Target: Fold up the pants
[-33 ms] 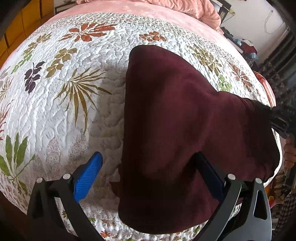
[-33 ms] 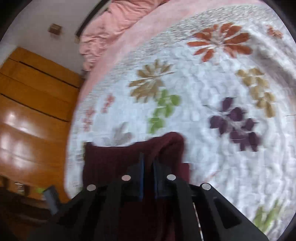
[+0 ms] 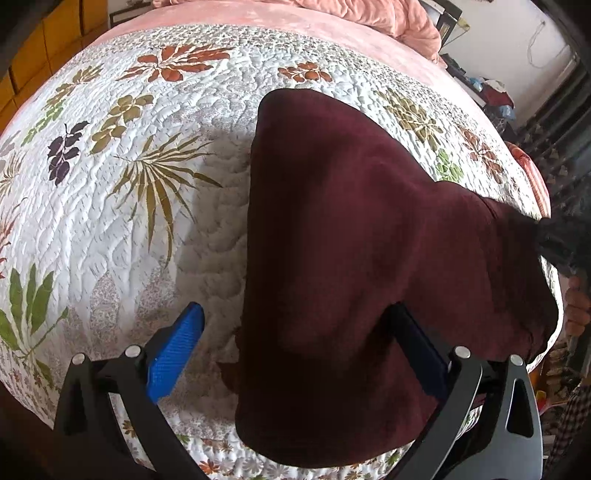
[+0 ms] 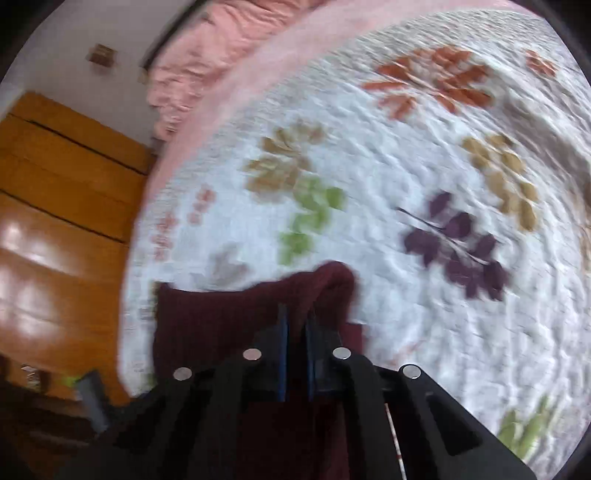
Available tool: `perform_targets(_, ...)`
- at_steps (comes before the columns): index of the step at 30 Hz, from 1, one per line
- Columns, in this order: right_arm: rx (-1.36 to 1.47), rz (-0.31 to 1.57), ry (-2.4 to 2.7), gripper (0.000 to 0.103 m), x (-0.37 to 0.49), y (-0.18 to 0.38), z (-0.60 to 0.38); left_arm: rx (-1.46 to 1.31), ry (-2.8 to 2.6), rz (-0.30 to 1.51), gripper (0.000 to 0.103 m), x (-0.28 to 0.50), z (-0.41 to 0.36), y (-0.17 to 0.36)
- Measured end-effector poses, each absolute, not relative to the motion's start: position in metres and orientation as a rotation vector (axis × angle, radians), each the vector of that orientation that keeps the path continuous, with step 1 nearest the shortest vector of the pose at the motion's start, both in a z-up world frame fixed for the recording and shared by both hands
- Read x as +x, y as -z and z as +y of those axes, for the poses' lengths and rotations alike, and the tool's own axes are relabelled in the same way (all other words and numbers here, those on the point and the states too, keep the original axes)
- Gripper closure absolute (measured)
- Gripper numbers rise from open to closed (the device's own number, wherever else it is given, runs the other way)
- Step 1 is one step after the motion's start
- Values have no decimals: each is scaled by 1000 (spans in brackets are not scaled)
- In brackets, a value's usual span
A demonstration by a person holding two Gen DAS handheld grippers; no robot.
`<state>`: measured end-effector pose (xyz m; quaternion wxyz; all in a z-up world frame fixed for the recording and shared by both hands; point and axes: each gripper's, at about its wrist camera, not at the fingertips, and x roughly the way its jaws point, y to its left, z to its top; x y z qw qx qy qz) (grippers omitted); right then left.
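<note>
The dark maroon pants (image 3: pixel 351 236) lie on a white quilt with leaf prints (image 3: pixel 122 229). In the left wrist view my left gripper (image 3: pixel 295 332) is open, and the near part of the pants lies between its blue fingers (image 3: pixel 173 350). The right side of the pants is lifted toward my right gripper (image 3: pixel 561 240) at the frame's right edge. In the right wrist view my right gripper (image 4: pixel 295 321) is shut on a raised fold of the pants (image 4: pixel 236 314) above the quilt (image 4: pixel 388 166).
A pink blanket and bedding (image 3: pixel 332 22) lie at the far end of the bed. Orange wooden cabinets (image 4: pixel 55 206) stand beside the bed. Clutter (image 3: pixel 495 92) sits past the bed's far right corner. A hand (image 3: pixel 578 306) shows at the right edge.
</note>
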<state>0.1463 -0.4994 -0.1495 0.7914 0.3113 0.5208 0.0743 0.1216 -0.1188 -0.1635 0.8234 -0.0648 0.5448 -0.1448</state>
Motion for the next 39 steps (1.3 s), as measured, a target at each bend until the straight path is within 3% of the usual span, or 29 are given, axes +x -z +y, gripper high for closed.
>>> perform_targets(3,693,1099,-184,94,140,155,-501,-138,307,1158,2,121,-119,167)
perform_targets(7,658,1045,-207,60,113,136,-499,-154,310,1160,2,117,-114,163)
perform_targets(13,703,1058,-241,44,39,131,-496,-75,287,1088,3,92,-112,144)
perform_targets(17,793,1100,-268,45,19,151,-491,-86,284,1094,2,88,-111,153)
perform_targets(19,847,1078,-315,70,16,152,-491,-116,280,1112,2,91,-109,156)
perform_targets(21,831,1057,-329,78,15,144,-489,-136,279,1128,2,93,-107,159)
perform_targets(24,768,1032,-345,81,11,122,-481,-136,273,1130,2,94,-108,159)
perform_targets(32,626,1135,-235,77,6,146,-477,-133,279,1120,2,91,-110,161)
perform_targets(36,562,1092,-240,57,-3,125,-478,-101,281,1086,3,85,-112,144)
perform_targets(39,550,1047,-243,50,-7,110,-480,-73,315,1024,3,73,-118,121)
